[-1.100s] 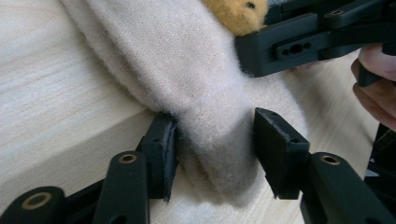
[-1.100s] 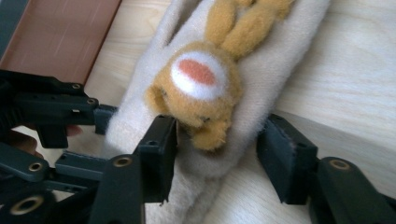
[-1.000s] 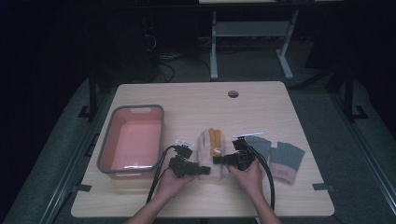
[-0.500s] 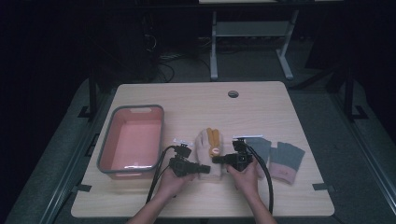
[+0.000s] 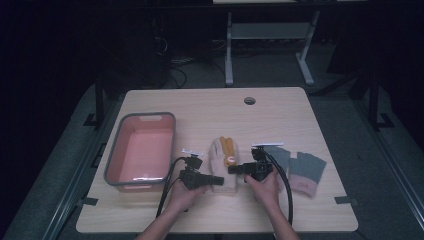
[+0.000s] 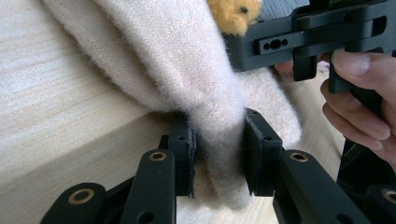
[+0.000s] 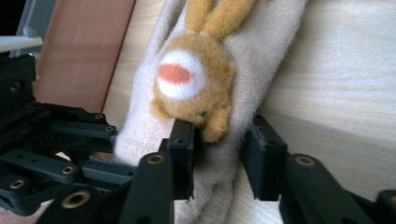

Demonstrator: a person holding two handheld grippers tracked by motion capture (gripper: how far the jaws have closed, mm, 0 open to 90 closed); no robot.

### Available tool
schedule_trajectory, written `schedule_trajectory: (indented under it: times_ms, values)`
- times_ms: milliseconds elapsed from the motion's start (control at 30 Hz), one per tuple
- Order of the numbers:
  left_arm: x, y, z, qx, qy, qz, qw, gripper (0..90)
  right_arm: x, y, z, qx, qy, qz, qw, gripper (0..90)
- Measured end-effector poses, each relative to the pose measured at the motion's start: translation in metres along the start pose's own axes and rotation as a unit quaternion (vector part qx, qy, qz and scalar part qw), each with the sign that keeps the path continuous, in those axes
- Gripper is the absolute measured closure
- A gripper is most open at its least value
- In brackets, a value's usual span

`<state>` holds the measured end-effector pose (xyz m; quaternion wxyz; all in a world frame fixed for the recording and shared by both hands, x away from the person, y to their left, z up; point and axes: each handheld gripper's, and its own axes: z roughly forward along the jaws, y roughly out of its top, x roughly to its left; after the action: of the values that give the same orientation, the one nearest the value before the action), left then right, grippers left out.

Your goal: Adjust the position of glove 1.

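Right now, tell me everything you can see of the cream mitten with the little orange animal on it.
The cream mitten is fuzzy knit, lying flat on the wooden table between the pink bin and the grey gloves. A plush orange animal with long ears, a white muzzle and a pink nose sits on it. The left tool pinches its near edge into a fold; the right tool has fabric between its jaws, which have just been opening.
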<state>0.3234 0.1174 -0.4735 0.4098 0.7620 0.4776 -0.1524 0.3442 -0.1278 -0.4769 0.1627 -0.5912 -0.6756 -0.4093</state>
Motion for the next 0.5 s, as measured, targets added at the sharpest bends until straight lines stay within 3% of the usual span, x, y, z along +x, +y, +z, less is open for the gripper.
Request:
schedule_trajectory:
  times_ms: [100, 200, 400, 500]
  values:
    - [0.0008, 0.0002, 0.0008, -0.003, -0.003, -0.007, 1.0000, 68.0, 0.0013, -0.0004, 0.0031, 0.001, 0.001, 0.003, 1.0000, 68.6]
    - [0.0022, 0.0005, 0.0010, -0.005, -0.007, -0.017, 0.9998, 68.1, 0.0034, -0.0016, 0.0079, -0.003, 0.000, 0.000, 1.0000, 79.2]
    - [0.0007, 0.0008, -0.0004, -0.012, -0.012, -0.020, 0.9997, 68.7, 0.0019, 0.0000, 0.0022, -0.008, 0.022, 0.006, 0.9997, 82.7]
    - [-0.0004, 0.0011, -0.0019, -0.014, -0.014, -0.016, 0.9997, 68.8, 0.0034, 0.0008, -0.0014, -0.012, 0.024, -0.002, 0.9996, 83.1]
